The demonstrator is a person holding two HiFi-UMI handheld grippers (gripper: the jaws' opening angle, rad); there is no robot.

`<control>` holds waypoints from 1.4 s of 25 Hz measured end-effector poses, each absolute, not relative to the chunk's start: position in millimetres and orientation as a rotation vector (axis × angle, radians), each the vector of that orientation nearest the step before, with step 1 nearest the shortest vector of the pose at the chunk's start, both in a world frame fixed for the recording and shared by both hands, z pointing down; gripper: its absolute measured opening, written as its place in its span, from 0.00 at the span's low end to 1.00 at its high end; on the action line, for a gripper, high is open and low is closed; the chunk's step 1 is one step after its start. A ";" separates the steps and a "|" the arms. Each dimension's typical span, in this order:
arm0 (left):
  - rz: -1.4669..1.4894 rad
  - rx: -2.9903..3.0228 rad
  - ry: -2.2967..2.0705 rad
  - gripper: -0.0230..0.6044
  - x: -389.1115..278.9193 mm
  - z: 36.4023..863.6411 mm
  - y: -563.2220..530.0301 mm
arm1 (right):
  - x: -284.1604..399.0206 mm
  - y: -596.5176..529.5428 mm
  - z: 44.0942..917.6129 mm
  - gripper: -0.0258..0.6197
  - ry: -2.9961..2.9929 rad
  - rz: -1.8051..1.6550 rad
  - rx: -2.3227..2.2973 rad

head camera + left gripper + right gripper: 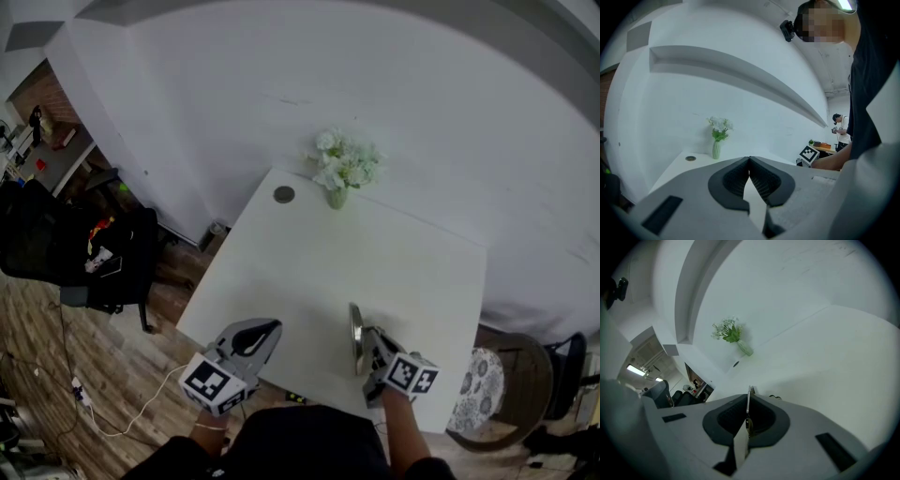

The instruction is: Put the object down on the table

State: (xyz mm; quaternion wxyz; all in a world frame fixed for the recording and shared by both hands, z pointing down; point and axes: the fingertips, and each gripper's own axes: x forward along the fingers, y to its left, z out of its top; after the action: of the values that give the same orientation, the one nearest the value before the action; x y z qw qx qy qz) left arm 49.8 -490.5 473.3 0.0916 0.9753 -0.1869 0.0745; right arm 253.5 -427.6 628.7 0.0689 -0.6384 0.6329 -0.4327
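My right gripper (367,343) is clamped on the thin metal object (749,391), which stands on edge between the pads like a blade. Its long axis runs along the jaws, from near to far, and its far end pokes out past the tips. The coming move turns on what lies under it: bare white table (403,253), since I am holding the piece over the near part of the top, a little right of the middle and in from the near edge. So the way to go is down, and because it sits on its narrow edge I judge it will tip flat once I let go unless I roll my wrist first. My left gripper (261,336) is empty with its jaw tips pressed together, off at the near left edge of the table and well apart from the object, so the right hand is the one to do this. The vase of flowers (337,195) and a small round disc (284,195) sit along the far edge, well clear of the landing spot. I cannot tell what the object really is — edge-on it shows only a sliver — nor how high it hangs over the surface, and its near end is buried between the pads.
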 end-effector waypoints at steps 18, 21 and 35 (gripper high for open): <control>0.229 2.889 -0.567 0.03 45.1 475.1 -490.6 | 257.0 -427.2 642.0 0.07 1.904 -1.321 -1.952; 0.224 2.890 -0.569 0.03 44.3 474.5 -488.1 | 257.2 -426.2 641.7 0.09 1.918 -1.310 -1.961; 0.206 2.906 -0.574 0.03 36.3 468.8 -476.9 | 267.8 -408.5 629.8 0.28 2.039 -1.142 -2.212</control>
State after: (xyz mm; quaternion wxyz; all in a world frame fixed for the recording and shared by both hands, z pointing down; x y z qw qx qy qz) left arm 36.3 -476.9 468.8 0.0860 0.9751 -0.1925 0.0693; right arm 267.8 -408.5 629.8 -0.0382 -0.6870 0.6330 -0.3547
